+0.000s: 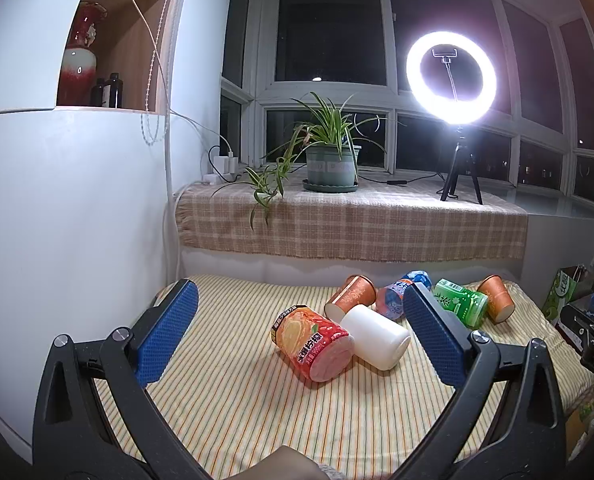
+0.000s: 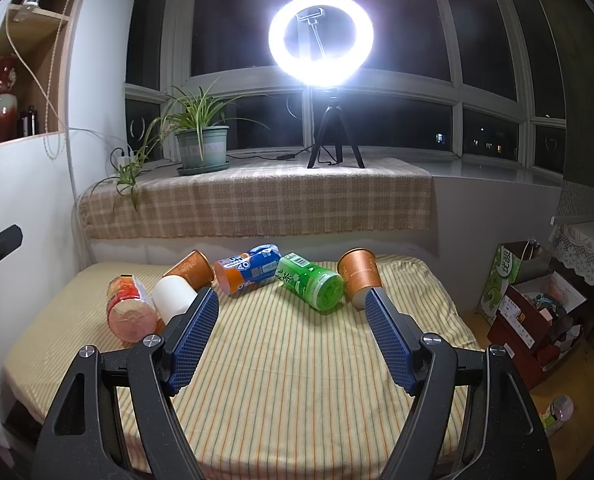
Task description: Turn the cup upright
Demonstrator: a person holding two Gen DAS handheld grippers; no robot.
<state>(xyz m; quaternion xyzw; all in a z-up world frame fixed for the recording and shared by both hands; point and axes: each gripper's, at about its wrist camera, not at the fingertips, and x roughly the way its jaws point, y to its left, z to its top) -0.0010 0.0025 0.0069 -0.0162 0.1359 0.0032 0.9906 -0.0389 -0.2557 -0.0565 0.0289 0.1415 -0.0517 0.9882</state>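
Observation:
Several cups lie on their sides on the striped table [image 1: 237, 408]. A red lemon-print cup [image 1: 311, 344] and a white cup [image 1: 377, 336] lie near the middle; both also show in the right wrist view, the red cup [image 2: 131, 308] and the white cup [image 2: 175, 296]. Behind are an orange paper cup [image 1: 351, 296], a blue-orange cup [image 2: 245, 270], a green cup [image 2: 313, 286] and a second orange paper cup [image 2: 359, 276]. My left gripper [image 1: 301, 300] is open above the table, in front of the red and white cups. My right gripper [image 2: 291, 304] is open, short of the green cup.
A checked-cloth window ledge [image 2: 257, 200] behind the table carries a potted plant [image 1: 331, 160] and a lit ring light on a tripod [image 2: 321, 36]. A white wall [image 1: 57, 220] stands on the left. Boxes [image 2: 537, 320] sit on the floor to the right of the table.

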